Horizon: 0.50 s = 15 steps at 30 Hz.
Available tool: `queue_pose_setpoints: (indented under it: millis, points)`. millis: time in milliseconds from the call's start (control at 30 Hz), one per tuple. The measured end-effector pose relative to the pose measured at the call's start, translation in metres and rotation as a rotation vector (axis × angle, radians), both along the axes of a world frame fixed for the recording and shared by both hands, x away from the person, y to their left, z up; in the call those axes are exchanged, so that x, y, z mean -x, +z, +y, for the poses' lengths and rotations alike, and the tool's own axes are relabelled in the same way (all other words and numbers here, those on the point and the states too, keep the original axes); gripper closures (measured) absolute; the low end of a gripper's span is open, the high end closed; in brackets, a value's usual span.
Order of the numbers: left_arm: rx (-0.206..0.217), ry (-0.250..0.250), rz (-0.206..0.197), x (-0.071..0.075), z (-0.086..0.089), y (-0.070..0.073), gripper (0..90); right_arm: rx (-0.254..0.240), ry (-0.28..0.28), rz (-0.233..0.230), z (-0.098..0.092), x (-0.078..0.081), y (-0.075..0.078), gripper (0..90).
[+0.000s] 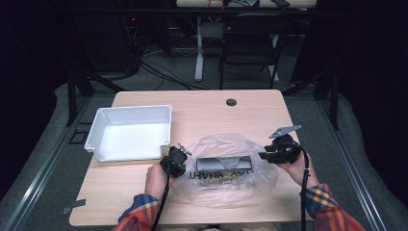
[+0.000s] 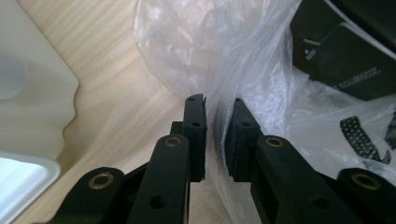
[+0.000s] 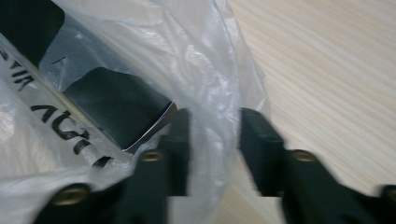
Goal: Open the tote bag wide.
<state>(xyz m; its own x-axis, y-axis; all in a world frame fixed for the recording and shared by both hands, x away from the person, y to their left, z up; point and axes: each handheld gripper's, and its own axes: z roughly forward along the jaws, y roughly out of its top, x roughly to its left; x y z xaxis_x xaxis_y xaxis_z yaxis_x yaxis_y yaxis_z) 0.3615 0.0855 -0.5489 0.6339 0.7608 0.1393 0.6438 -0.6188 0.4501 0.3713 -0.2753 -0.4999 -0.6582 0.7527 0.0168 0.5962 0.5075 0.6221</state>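
Observation:
A clear plastic bag [image 1: 226, 185] with black "THANK YOU" print lies at the table's near middle. A black box [image 1: 223, 163] rests inside it. My left gripper [image 1: 185, 154] sits at the bag's left edge; in the left gripper view its jaws [image 2: 218, 105] are nearly together, pinching the bag's film [image 2: 187, 42], with the box [image 2: 341, 51] beyond. My right gripper [image 1: 262, 155] is at the bag's right edge. In the right gripper view it [image 3: 215, 121] stands apart around a loose fold of film [image 3: 187, 46], the pads not pressing it, beside the box's corner [image 3: 116, 102].
An empty white bin [image 1: 132, 137] stands on the table's left, just beyond the left gripper, and its rim [image 2: 32, 93] fills the left of the left gripper view. A dark cable hole [image 1: 231, 102] marks the table's far side. A black chair [image 1: 250, 43] stands past the table.

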Motion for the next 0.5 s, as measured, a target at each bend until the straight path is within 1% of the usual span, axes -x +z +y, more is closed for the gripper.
queue_pose_setpoints:
  millis: [67,100,133,167,200,233,267,300,333,367,400,433,467,500]
  points:
    - [0.027,0.014,-0.021,-0.001,0.001,0.003,81.4,0.002,-0.017,-0.002,0.002,-0.005,-0.010,81.5]
    - [0.045,0.025,-0.035,-0.002,0.001,0.004,81.7,0.000,-0.029,-0.004,0.002,-0.008,-0.013,84.5]
    - [0.060,0.040,-0.058,-0.004,0.001,0.006,82.2,-0.014,-0.049,-0.009,0.002,-0.011,-0.016,86.6]
    - [0.078,0.055,-0.075,-0.006,0.002,0.007,83.1,-0.024,-0.067,-0.014,0.001,-0.015,-0.019,87.6]
    - [0.078,0.055,-0.075,-0.006,0.002,0.007,83.5,-0.024,-0.067,-0.014,0.001,-0.015,-0.019,87.6]
    - [0.097,0.077,-0.107,-0.010,0.001,0.009,83.9,-0.028,-0.104,-0.036,0.002,-0.023,-0.023,88.6]
    - [0.096,0.086,-0.117,-0.012,0.001,0.010,84.2,-0.028,-0.117,-0.042,0.002,-0.027,-0.025,88.7]
    - [0.095,0.094,-0.121,-0.013,0.000,0.010,84.3,-0.015,-0.128,-0.043,0.004,-0.031,-0.027,88.7]
    - [0.071,0.096,-0.132,-0.014,-0.001,0.008,84.3,0.014,-0.134,-0.049,0.006,-0.033,-0.030,88.6]
    - [0.071,0.096,-0.132,-0.014,-0.001,0.008,84.5,0.042,-0.136,-0.044,0.010,-0.037,-0.034,88.5]
    - [0.022,0.097,-0.126,-0.017,-0.006,0.003,84.5,0.075,-0.133,-0.028,0.013,-0.040,-0.039,88.4]
    - [0.002,0.094,-0.122,-0.019,-0.008,-0.001,84.6,0.112,-0.136,-0.024,0.016,-0.043,-0.045,88.4]
    - [-0.022,0.088,-0.111,-0.021,-0.011,-0.005,84.6,0.160,-0.134,-0.015,0.019,-0.045,-0.051,88.3]
    - [-0.022,0.088,-0.111,-0.021,-0.011,-0.005,84.6,0.160,-0.134,-0.015,0.019,-0.045,-0.051,88.3]
